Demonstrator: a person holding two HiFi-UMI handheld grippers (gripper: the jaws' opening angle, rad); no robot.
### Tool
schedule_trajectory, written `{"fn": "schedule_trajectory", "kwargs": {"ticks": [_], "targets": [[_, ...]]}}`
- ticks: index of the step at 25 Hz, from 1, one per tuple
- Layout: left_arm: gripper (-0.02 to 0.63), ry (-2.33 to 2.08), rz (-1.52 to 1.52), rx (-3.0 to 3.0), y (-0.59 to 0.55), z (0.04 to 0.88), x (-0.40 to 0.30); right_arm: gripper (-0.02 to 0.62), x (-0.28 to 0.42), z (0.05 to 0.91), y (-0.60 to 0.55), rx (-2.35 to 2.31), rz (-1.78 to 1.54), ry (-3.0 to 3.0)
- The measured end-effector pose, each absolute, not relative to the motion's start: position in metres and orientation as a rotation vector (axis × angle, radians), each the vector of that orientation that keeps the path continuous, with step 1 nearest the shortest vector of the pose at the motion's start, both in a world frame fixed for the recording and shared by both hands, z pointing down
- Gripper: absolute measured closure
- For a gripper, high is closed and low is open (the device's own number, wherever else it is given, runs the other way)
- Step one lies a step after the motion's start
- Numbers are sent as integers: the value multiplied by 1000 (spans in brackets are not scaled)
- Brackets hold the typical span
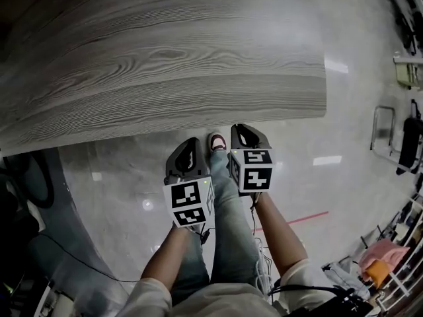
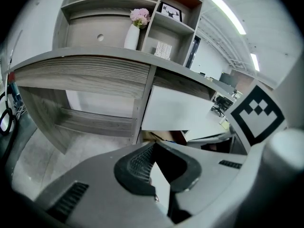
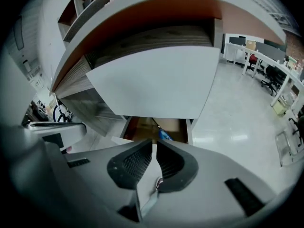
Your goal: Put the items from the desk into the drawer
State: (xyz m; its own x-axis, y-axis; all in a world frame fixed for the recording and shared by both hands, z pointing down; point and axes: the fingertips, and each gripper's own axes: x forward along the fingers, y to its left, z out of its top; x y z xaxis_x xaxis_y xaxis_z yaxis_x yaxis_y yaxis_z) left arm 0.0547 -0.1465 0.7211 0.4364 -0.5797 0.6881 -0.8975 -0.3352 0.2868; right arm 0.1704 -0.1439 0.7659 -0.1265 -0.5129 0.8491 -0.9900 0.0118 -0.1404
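Observation:
The grey wood desk top (image 1: 165,65) lies bare in the head view. Both grippers hang side by side below its front edge, over the floor. My left gripper (image 1: 193,141) is shut with nothing between its jaws. My right gripper (image 1: 246,128) is also shut and empty. In the right gripper view the open drawer (image 3: 142,127) shows its brown inside under a white panel (image 3: 156,80), with a blue item (image 3: 164,135) lying in it. The left gripper view catches the same drawer (image 2: 161,137) just past the left gripper (image 2: 153,145). The right gripper (image 3: 154,144) points at the drawer.
Shelves behind the desk hold a white vase of pink flowers (image 2: 133,32) and a framed picture (image 2: 171,12). The person's shoe (image 1: 217,141) stands between the grippers. Cables (image 1: 26,177) lie at the left. Office chairs (image 3: 270,75) and desks stand far right on the glossy floor.

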Motion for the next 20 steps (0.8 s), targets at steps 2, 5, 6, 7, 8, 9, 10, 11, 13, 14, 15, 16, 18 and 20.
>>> {"fn": "schedule_trajectory", "kwargs": {"ticks": [2,5,6,7,8,9,10,11,13,14,15,16,18,20], "targets": [[607,-1227,627,2051,-147,714,55,574,170,759,-139,1566,1034,-1687],[607,-1218,608,2072,-148,701,57,585,169,749,-133,1589,1043,-1677],[607,-1217,601,2079,-150,698,58,588,169,745,-132,1594,1048,-1675],[607,-1217,596,2084,-152,693,59,589,168,741,-131,1597,1053,-1673],[607,-1217,591,2090,-154,689,59,591,168,737,-130,1601,1057,-1672],[607,-1217,588,2096,-156,683,59,591,168,732,-129,1604,1061,-1671],[607,-1216,586,2101,-157,676,59,592,167,726,-126,1605,1063,-1670],[607,-1213,587,2105,-157,670,59,592,166,721,-123,1603,1064,-1668],[607,-1201,602,2114,-155,660,55,594,162,711,-116,1591,1062,-1663],[607,-1195,611,2121,-156,656,54,594,160,706,-114,1585,1058,-1664],[607,-1193,614,2131,-158,652,53,595,159,702,-115,1582,1049,-1670],[607,-1193,610,2142,-162,647,53,595,158,697,-117,1583,1038,-1678],[607,-1195,593,2153,-166,634,52,595,158,684,-119,1591,1017,-1690],[607,-1194,573,2154,-164,618,52,595,157,669,-115,1599,1010,-1693]]}}
